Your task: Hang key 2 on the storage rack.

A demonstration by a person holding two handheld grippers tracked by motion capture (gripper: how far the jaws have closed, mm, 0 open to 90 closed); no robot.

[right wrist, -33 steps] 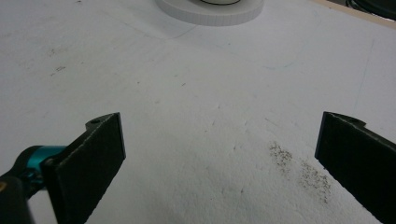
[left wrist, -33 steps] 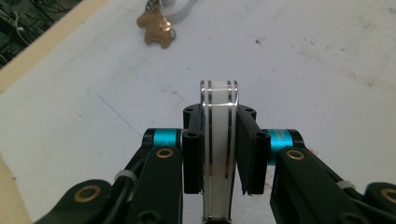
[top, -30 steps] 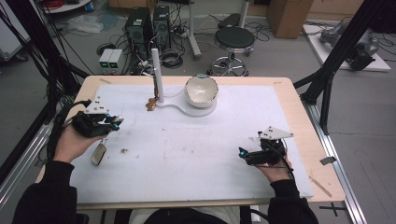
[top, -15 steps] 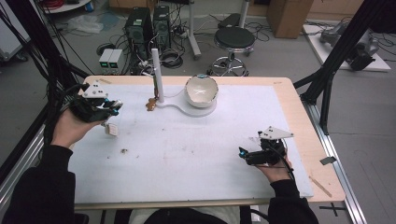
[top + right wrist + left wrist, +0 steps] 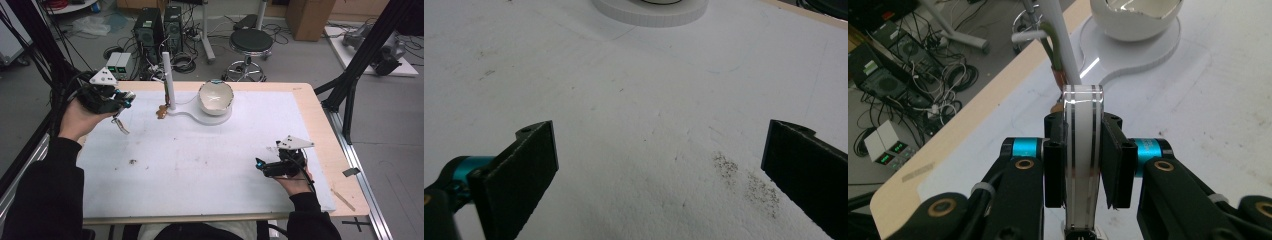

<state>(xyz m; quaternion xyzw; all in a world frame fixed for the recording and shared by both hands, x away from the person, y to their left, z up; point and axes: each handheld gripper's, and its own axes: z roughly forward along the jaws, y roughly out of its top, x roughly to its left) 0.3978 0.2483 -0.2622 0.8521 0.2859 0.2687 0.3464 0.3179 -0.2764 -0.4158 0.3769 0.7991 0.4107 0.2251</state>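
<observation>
A wooden table (image 5: 320, 107) carries a white mat (image 5: 200, 165). On the mat sit a white stand (image 5: 197, 117), dark crumbs (image 5: 133, 161) and specks.

Desk (image 5: 200, 165) centre open between both tongs. Obstacles at the far edge: upright post (image 5: 168, 80) and bowl (image 5: 216, 97) on a white base (image 5: 200, 118), just ahead of the left tongs (image 5: 124, 98).

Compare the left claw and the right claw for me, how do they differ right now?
The left claw is shut on a flat silvery tool; the right claw is wide open and holds nothing. In the high view the left claw is held up near the white post, while the right claw sits low over the white table mat at the near side. Both have black jaws with blue fittings.
</observation>
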